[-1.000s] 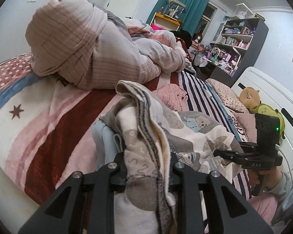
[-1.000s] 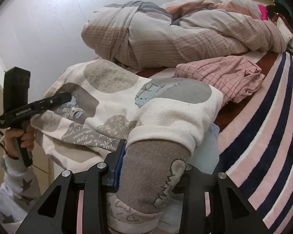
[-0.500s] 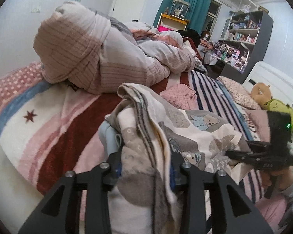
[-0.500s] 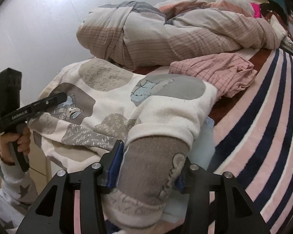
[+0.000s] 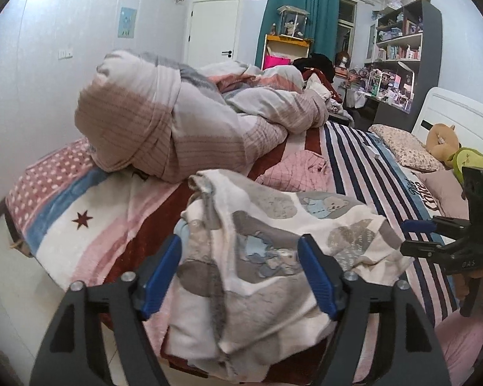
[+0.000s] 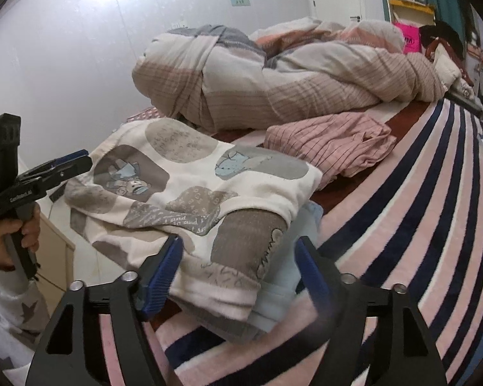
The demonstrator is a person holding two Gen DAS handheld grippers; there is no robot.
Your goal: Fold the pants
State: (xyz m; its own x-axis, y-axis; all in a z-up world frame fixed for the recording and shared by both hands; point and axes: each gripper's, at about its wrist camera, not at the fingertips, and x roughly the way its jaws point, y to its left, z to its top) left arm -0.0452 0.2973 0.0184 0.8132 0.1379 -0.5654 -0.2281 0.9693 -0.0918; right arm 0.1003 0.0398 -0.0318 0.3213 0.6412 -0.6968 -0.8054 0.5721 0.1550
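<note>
Pants (image 5: 273,257), cream fleece with grey patches and bear prints, lie folded in a bunched stack on the bed (image 5: 386,173) edge. Left gripper (image 5: 240,276) gapes wide at 6 o'clock, holding nothing. Right gripper (image 6: 238,273) likewise wide, empty, pants between its blue pads (image 6: 164,270).

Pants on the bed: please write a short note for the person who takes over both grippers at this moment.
Left gripper: open, jaws on both sides of the pants, not clamping.
Right gripper: open too, at the other end of the pants.
The pants lie folded over on the near edge of the bed, on top of a light blue garment.
Done: the fold is laid down and released.
Left: probably pull both grippers back, and fold once more if a smaller bundle is wanted.
</note>
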